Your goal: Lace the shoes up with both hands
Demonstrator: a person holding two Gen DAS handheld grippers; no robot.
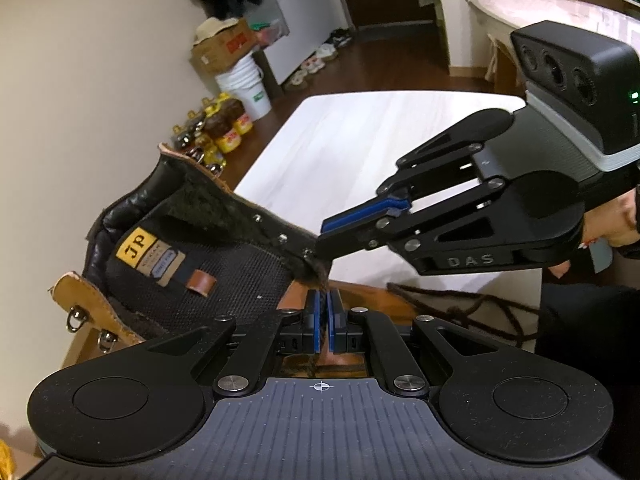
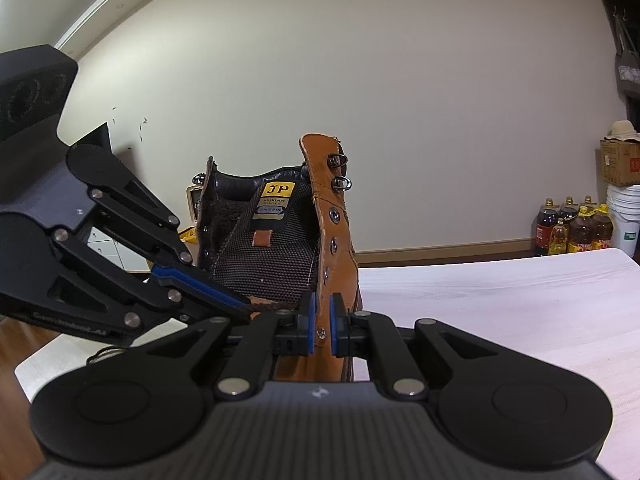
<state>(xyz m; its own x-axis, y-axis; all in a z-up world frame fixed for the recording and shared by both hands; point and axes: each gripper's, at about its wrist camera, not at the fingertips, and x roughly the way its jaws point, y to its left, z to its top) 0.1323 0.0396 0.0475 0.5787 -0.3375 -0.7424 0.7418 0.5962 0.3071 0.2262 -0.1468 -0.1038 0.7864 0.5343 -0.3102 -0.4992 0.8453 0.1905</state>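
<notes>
L gripper (image 1: 323,318) nearly closed, pinching dark lace (image 1: 460,312) | R gripper (image 2: 323,330) clamped on tan eyelet flap (image 2: 334,240) of boot (image 2: 276,256) | boot upright on white table (image 2: 500,300), near its edge | lace tail loose on table

The table (image 2: 500,304) beside the boot (image 2: 338,240) lies open (white top); loose lace (image 1: 480,312) crosses its near edge.
</notes>
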